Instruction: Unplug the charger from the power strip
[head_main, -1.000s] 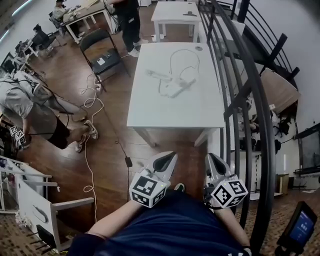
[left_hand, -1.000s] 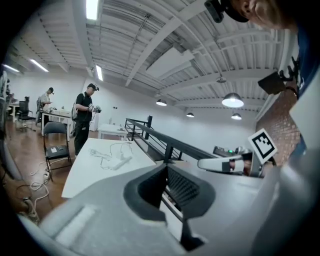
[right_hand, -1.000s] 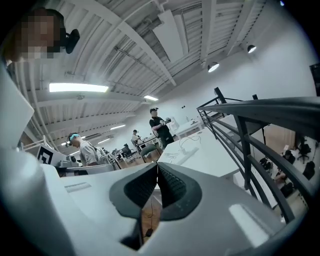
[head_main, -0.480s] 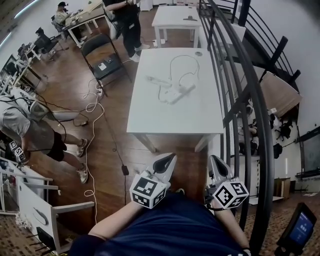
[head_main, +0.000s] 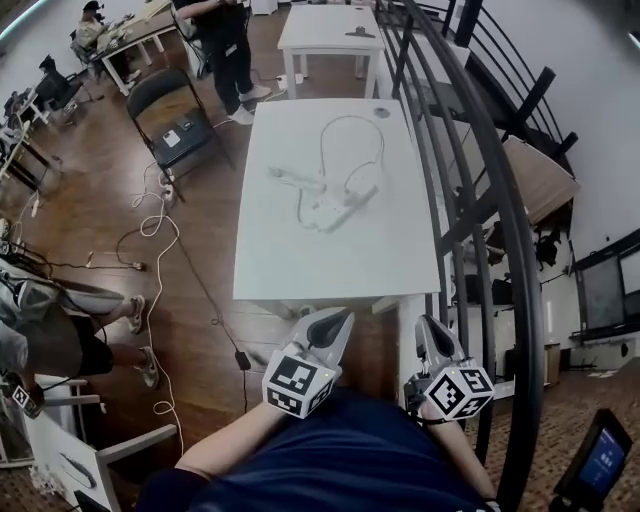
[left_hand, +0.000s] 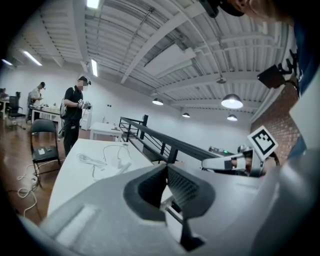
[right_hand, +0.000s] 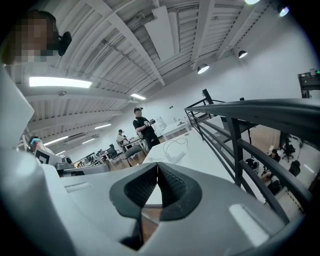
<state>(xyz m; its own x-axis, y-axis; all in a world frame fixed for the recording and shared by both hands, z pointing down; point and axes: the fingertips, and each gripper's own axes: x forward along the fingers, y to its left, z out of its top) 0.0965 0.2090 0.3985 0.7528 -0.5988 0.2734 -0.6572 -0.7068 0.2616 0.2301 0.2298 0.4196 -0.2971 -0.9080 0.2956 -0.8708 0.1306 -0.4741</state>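
A white power strip (head_main: 345, 205) lies near the middle of the white table (head_main: 300, 260), and its white cable (head_main: 350, 130) loops toward the far end. A white charger lead (head_main: 288, 176) runs off to its left; I cannot make out the plug itself. My left gripper (head_main: 342, 317) and right gripper (head_main: 424, 324) are both shut and empty. They hang side by side close to my body, short of the table's near edge. The left gripper view has the shut jaws (left_hand: 166, 168) before the table (left_hand: 75, 170) and the strip (left_hand: 117, 167). Beyond the right gripper's shut jaws (right_hand: 157, 166) lies the strip (right_hand: 175, 156).
A black metal railing (head_main: 480, 200) runs along the table's right side. A black folding chair (head_main: 170, 115) stands to the left of the table, with cables (head_main: 150, 225) strewn on the wooden floor. A second white table (head_main: 325, 30) and a standing person (head_main: 220, 40) are beyond.
The table has drawn nearer and lower in the head view as I moved toward it. Both grippers stayed shut near my body. The person at the left slid toward the lower left corner.
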